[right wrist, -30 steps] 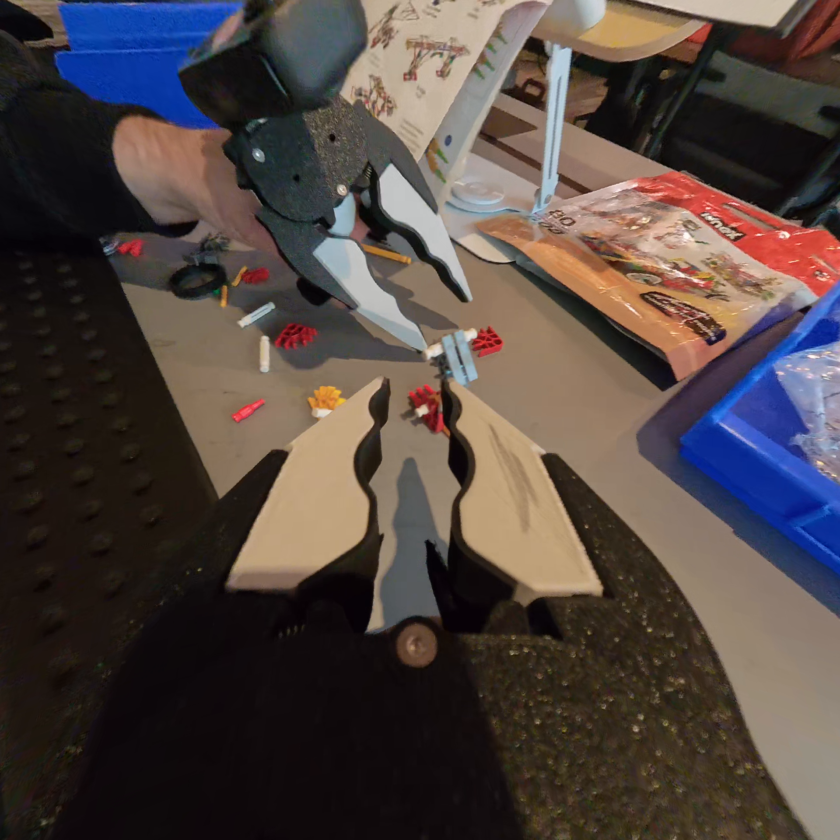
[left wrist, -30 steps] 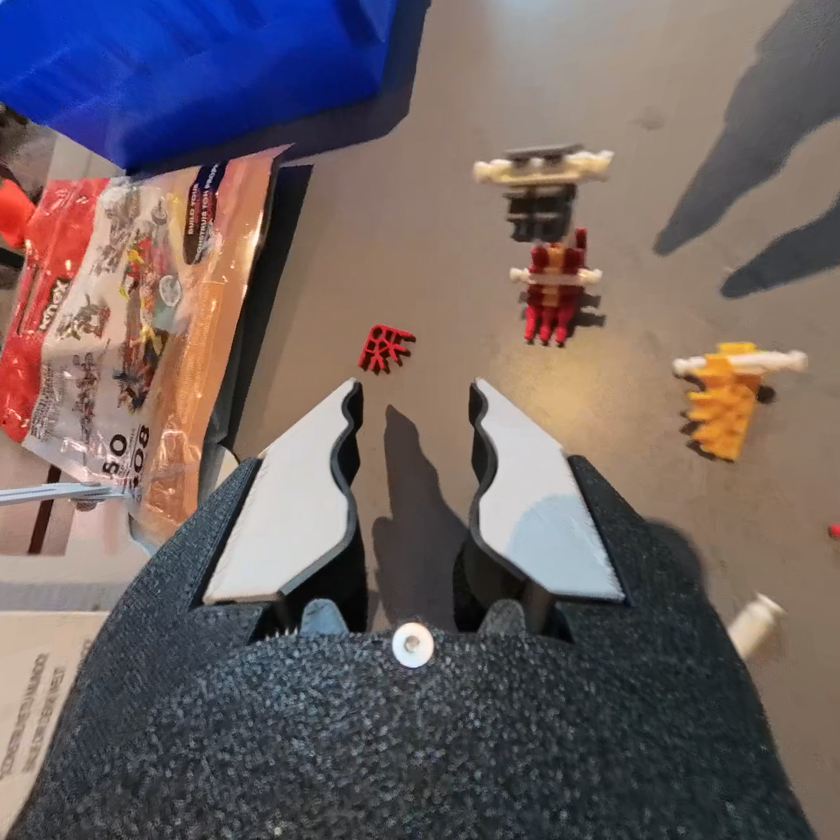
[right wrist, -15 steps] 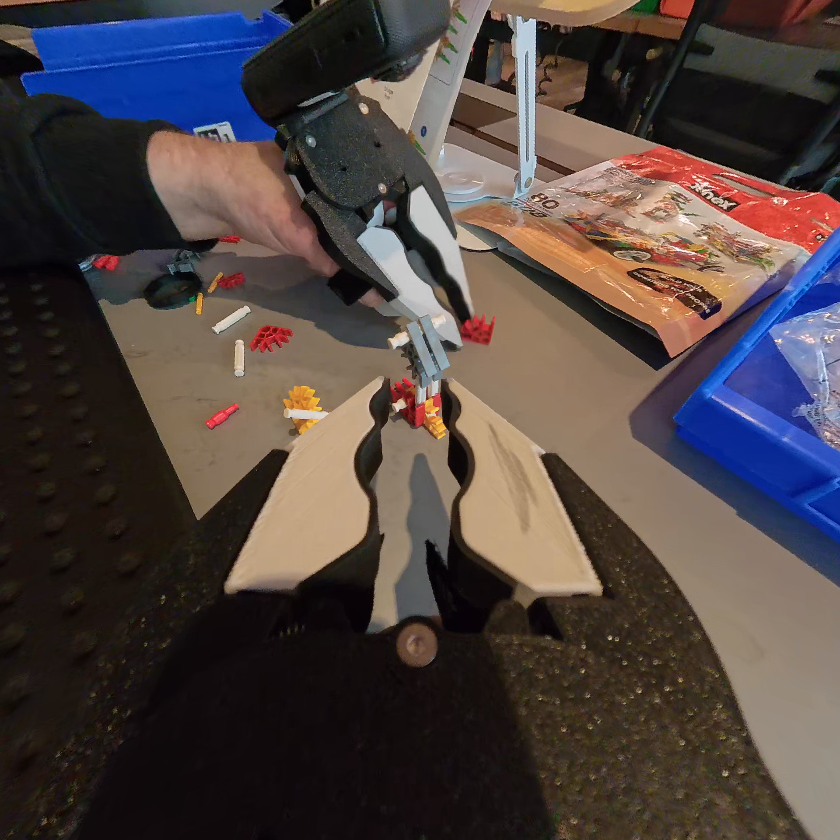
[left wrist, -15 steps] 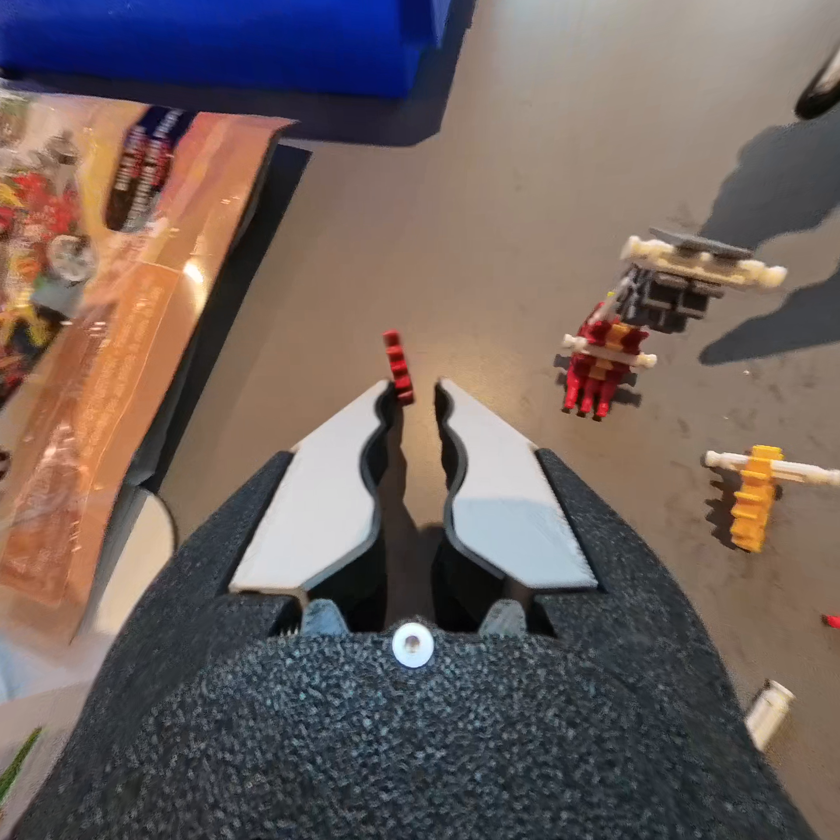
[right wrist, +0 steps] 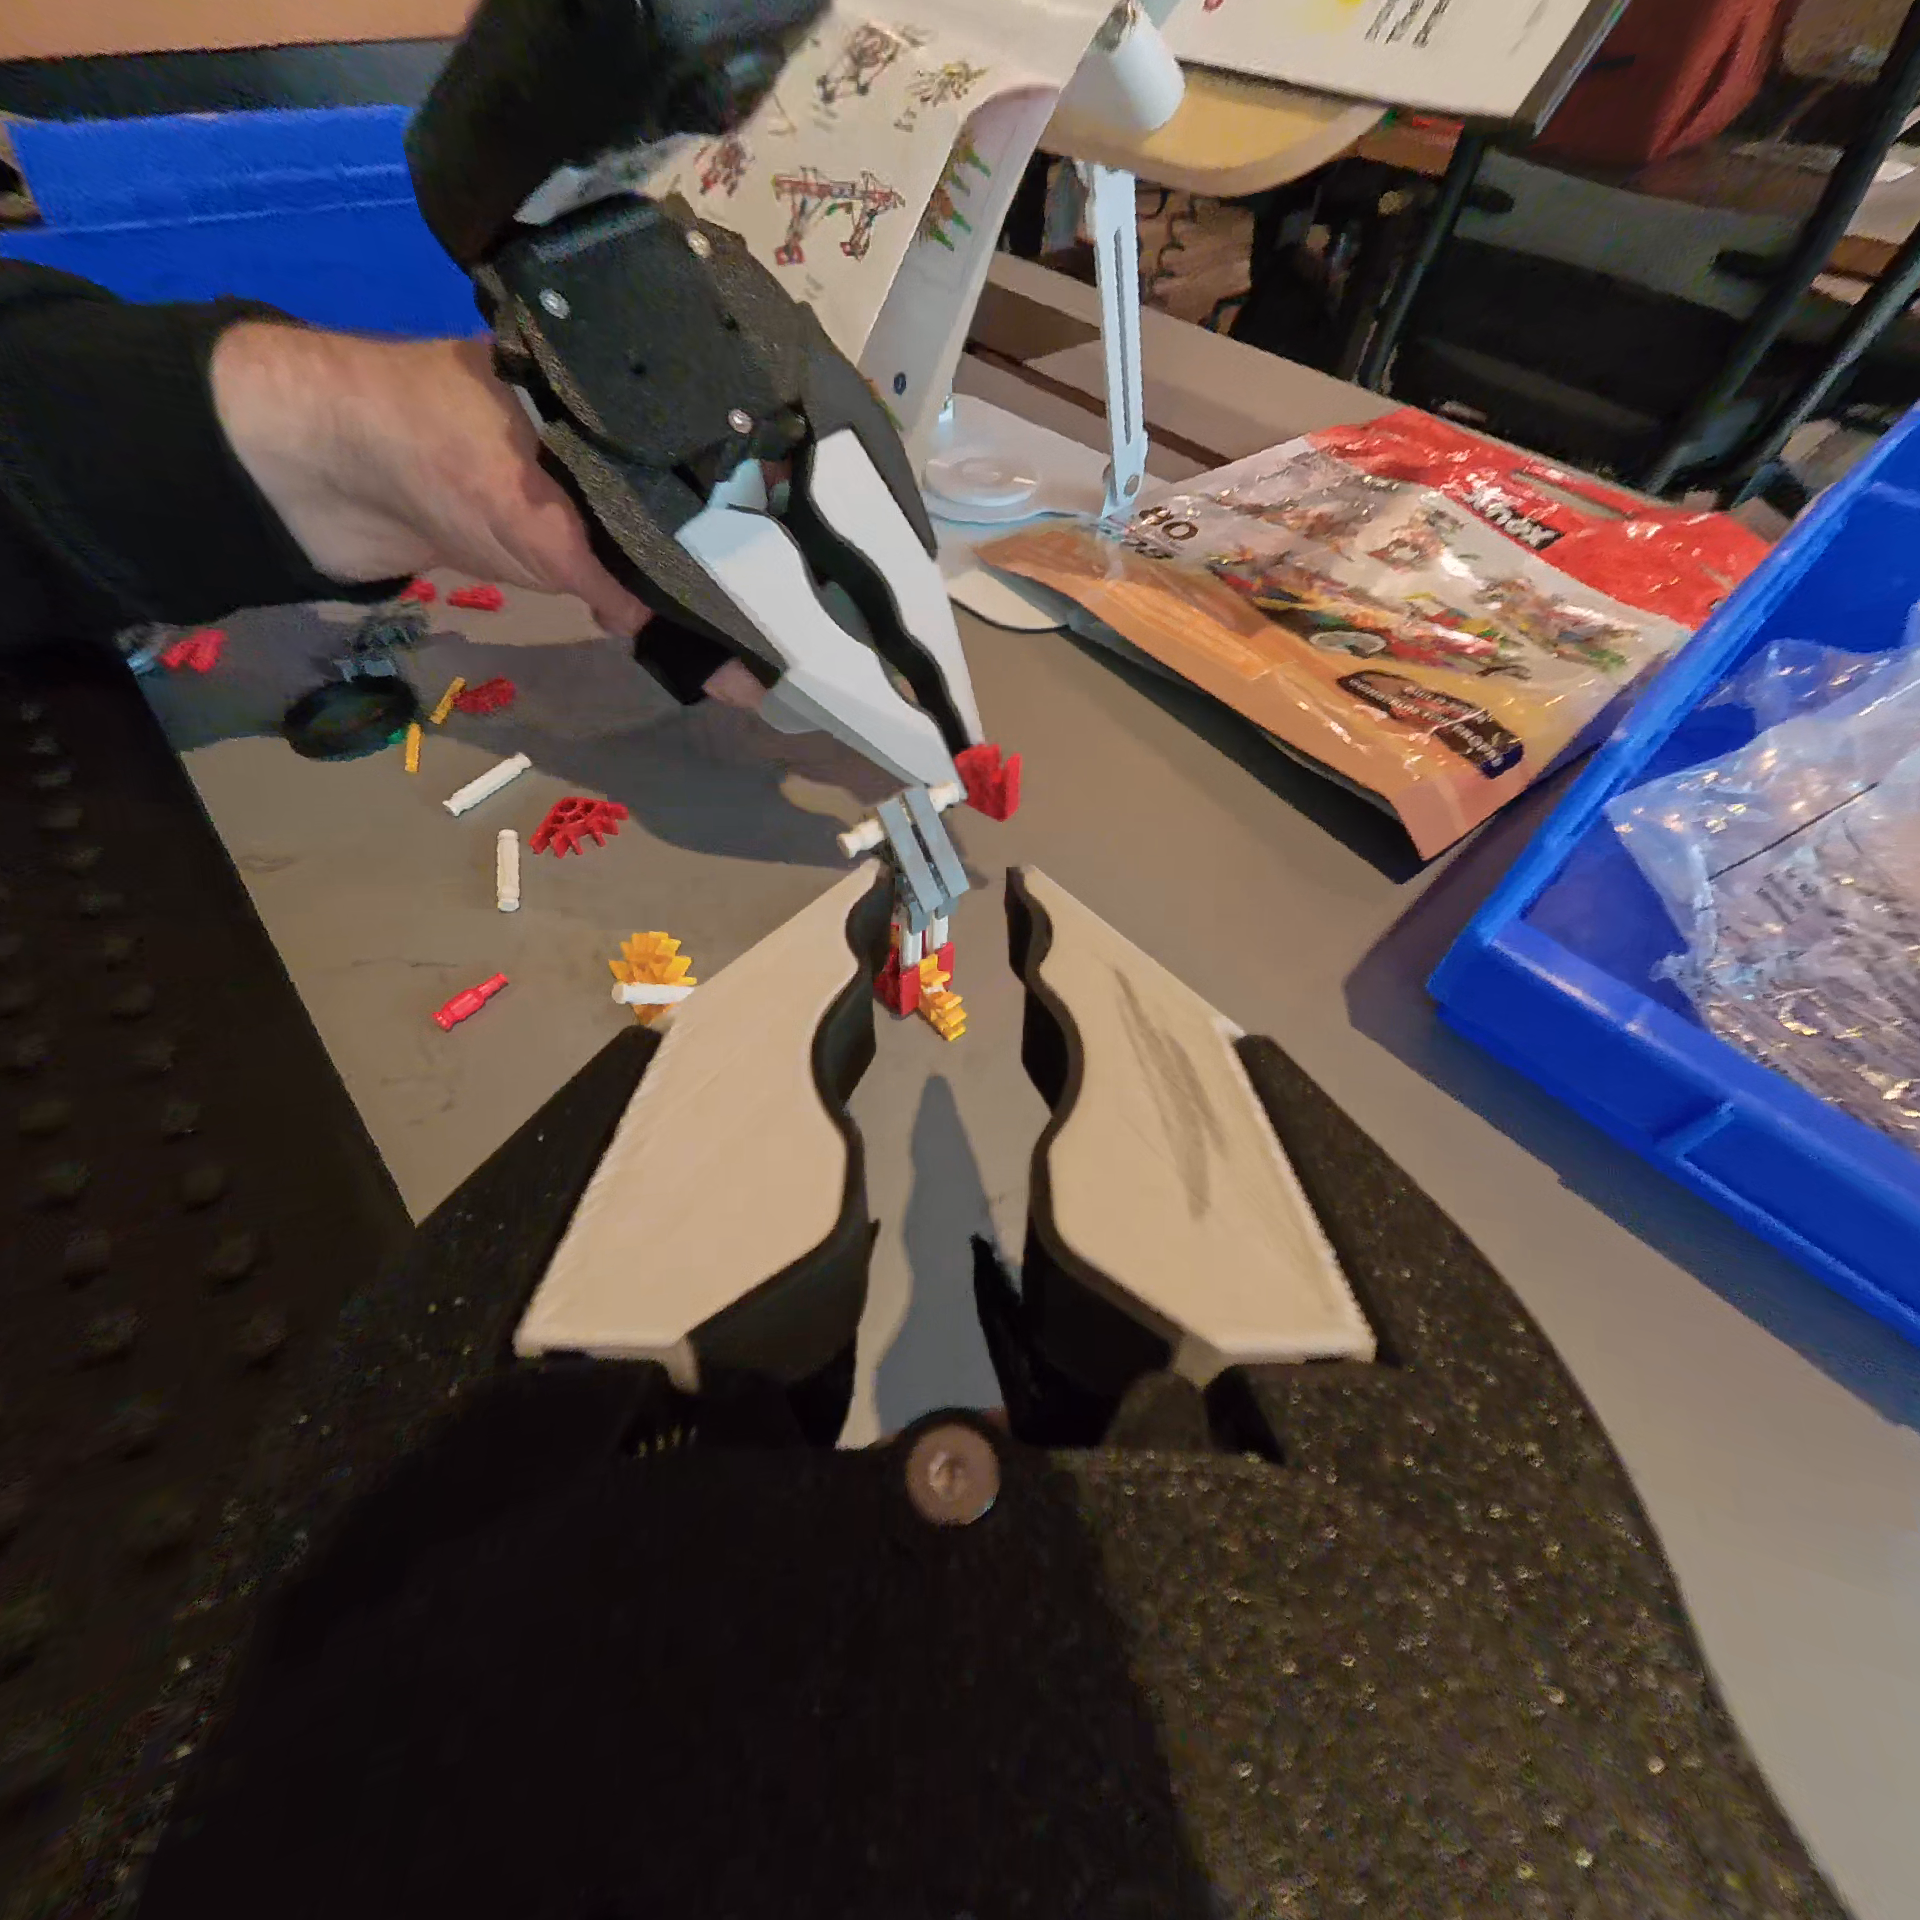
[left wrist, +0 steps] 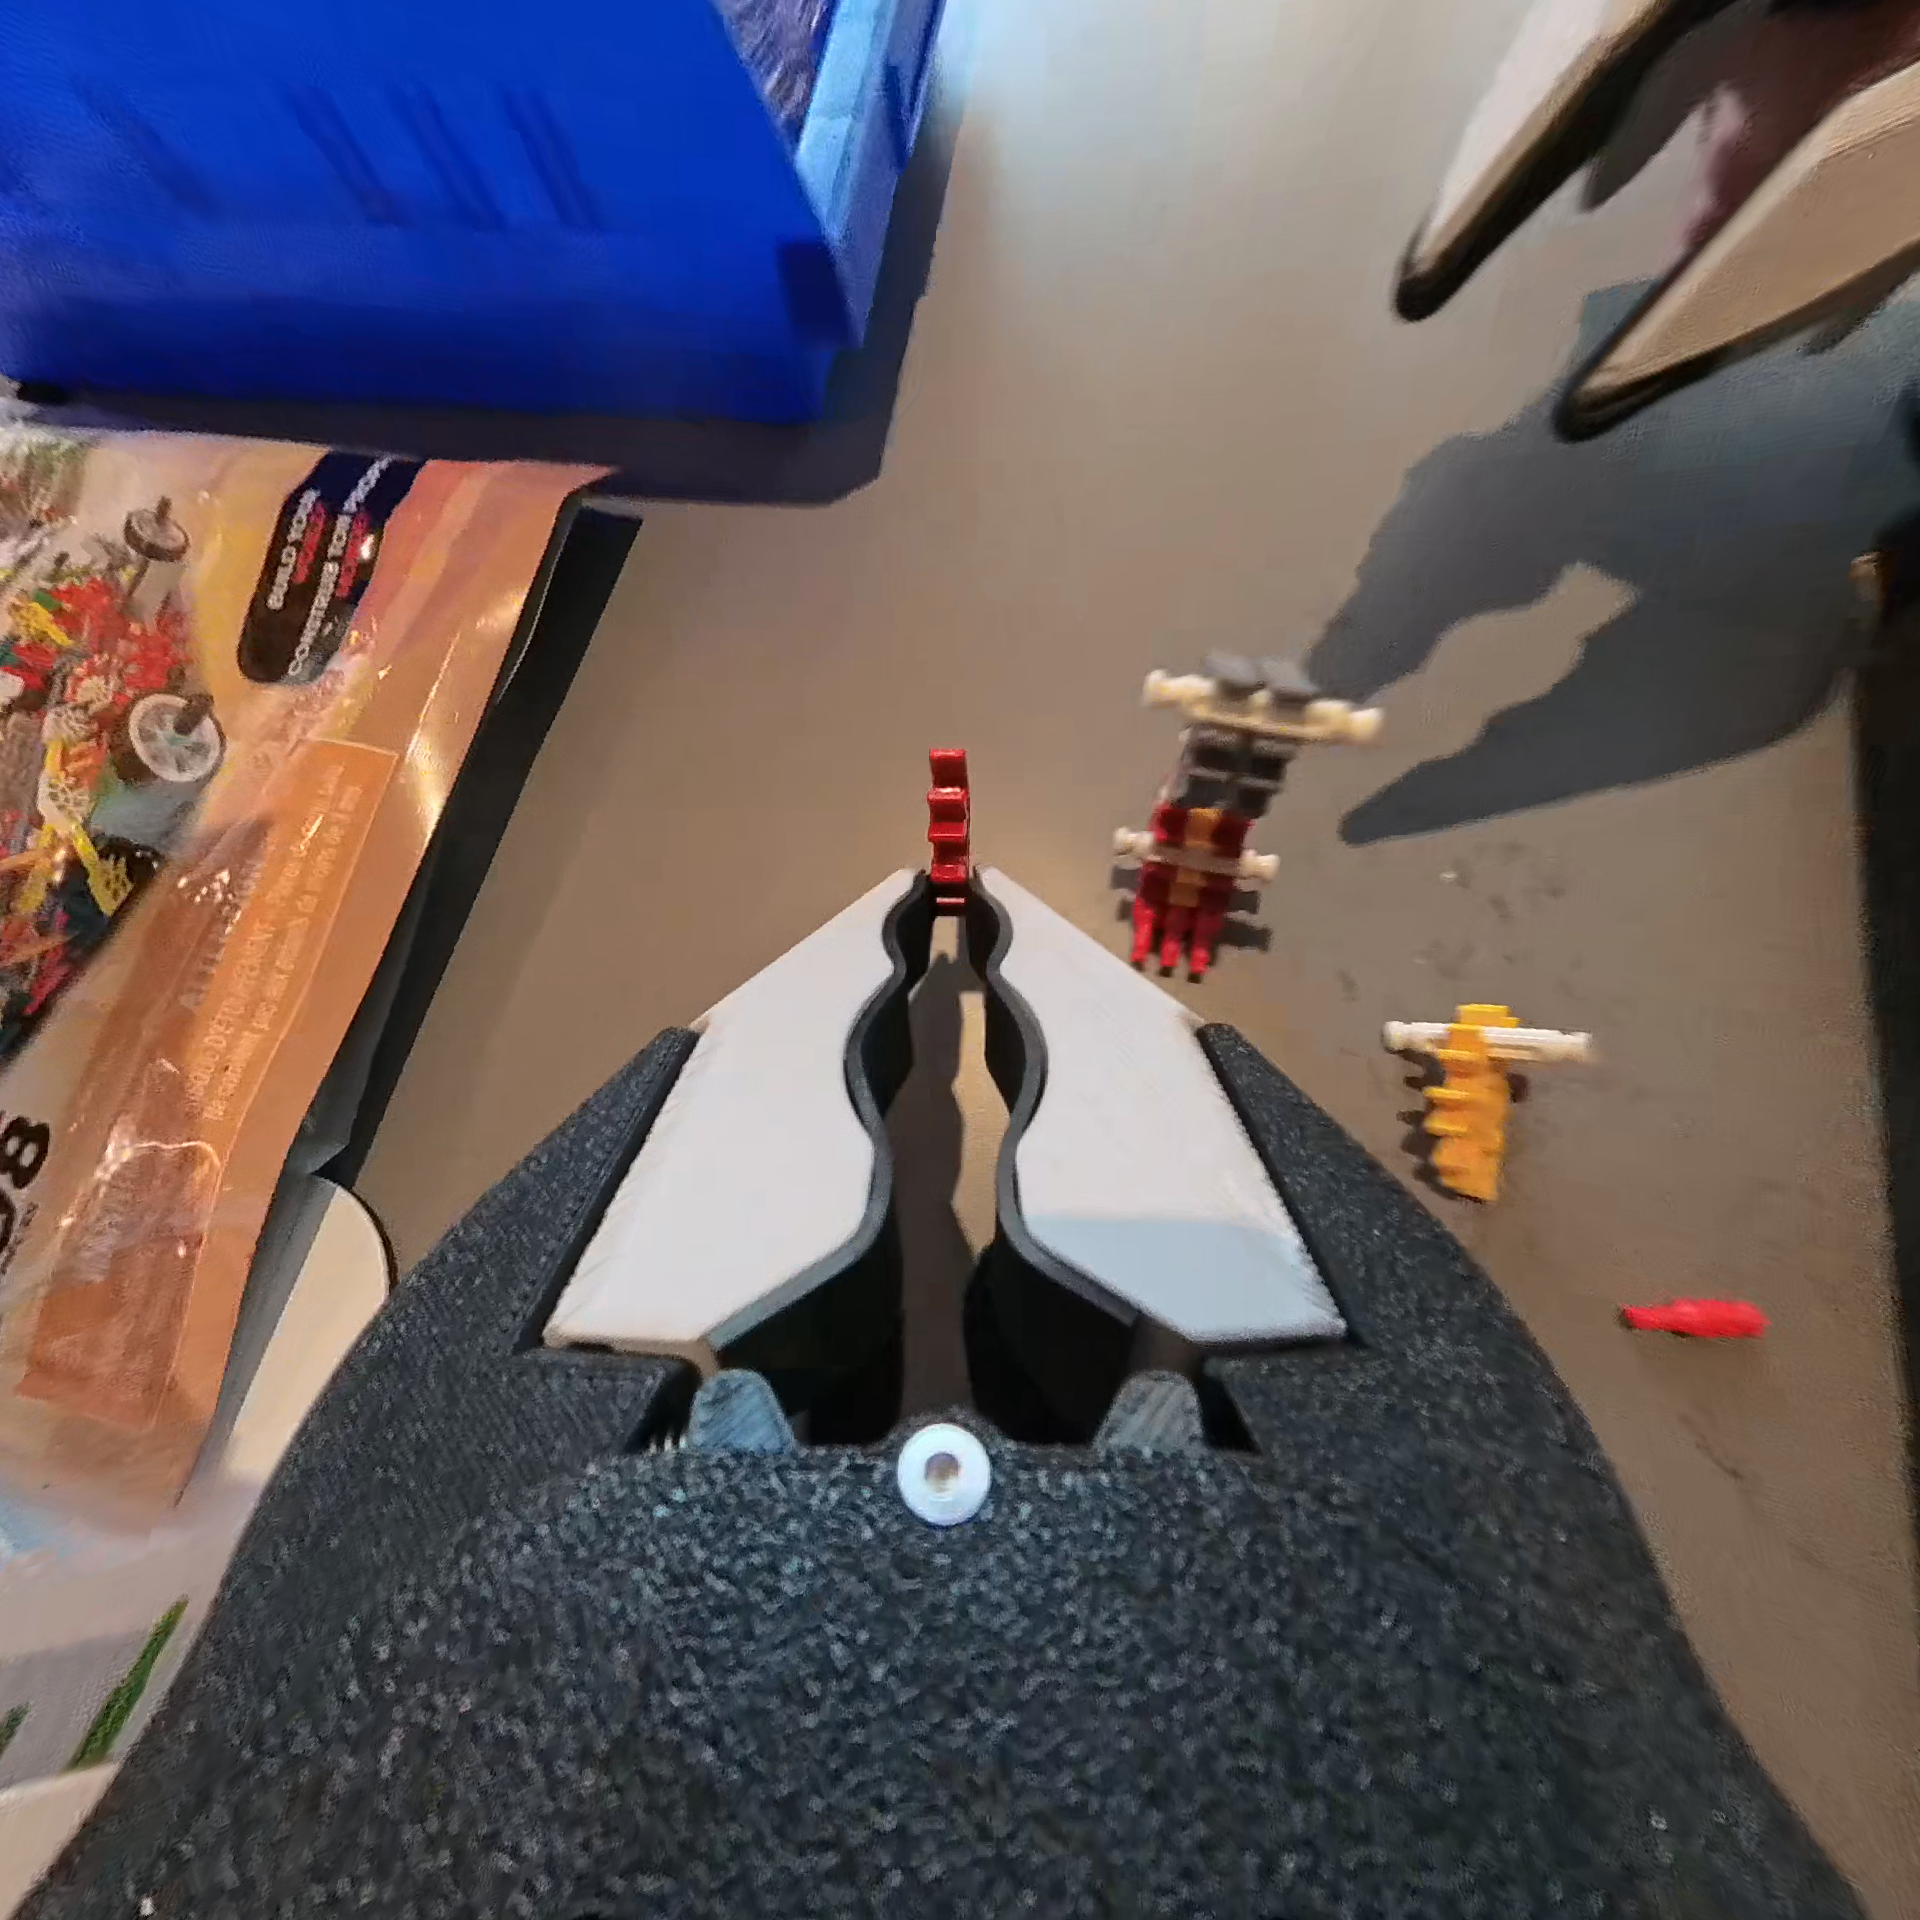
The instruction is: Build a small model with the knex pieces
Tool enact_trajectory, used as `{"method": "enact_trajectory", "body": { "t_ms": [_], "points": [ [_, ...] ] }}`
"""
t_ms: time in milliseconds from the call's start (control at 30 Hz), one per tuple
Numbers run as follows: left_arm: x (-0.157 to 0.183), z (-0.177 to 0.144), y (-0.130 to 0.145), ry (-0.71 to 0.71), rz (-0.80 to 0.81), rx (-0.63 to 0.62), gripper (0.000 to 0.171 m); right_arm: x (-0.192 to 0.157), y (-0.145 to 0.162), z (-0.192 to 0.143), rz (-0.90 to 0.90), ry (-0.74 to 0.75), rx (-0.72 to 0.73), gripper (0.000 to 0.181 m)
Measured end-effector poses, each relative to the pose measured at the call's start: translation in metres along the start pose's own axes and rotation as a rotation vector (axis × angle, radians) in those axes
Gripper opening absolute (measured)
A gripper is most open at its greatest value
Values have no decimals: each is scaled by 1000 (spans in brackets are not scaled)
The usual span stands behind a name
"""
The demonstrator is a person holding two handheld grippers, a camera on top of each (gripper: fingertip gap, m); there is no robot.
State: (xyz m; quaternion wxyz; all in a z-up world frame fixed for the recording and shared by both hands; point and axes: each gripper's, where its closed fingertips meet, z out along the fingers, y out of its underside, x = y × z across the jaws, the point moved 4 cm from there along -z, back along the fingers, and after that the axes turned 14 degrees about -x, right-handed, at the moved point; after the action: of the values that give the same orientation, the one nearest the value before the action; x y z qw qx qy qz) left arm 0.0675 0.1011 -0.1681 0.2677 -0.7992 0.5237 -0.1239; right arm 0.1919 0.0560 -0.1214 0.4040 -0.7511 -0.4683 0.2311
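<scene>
Lifted off the bench (left wrist: 1039, 520) since a second ago, your left gripper (left wrist: 948, 883) pinches the red connector (left wrist: 947, 821); your right gripper (right wrist: 940, 883) hangs with jaws open over the small assembly (right wrist: 914, 935)

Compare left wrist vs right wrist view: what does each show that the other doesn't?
Left wrist only: nothing much of its own.
Right wrist only: the hand on the left hand-held gripper, instruction sheet, black ring.
Both: red connector pinched at the left tips, grey-red assembly, yellow piece, toy bag, blue bin, table.
</scene>
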Motion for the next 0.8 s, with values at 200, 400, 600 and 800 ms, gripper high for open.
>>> {"method": "enact_trajectory", "body": {
  "t_ms": [200,400,600,800],
  "points": [
    [15,-54,-9,-39,40,44,5,-18,-16,-21,-156,98,6,21],
    [70,-84,-2,164,138,-30,5,-61,-27,-15,-200,9,18,22],
    [99,-82,7,229,250,-149,5,-88,-22,6,-165,-154,-4,21],
    [111,-76,10,242,339,-242,5,-102,-15,15,-230,-202,-84,8]
  ]
}}
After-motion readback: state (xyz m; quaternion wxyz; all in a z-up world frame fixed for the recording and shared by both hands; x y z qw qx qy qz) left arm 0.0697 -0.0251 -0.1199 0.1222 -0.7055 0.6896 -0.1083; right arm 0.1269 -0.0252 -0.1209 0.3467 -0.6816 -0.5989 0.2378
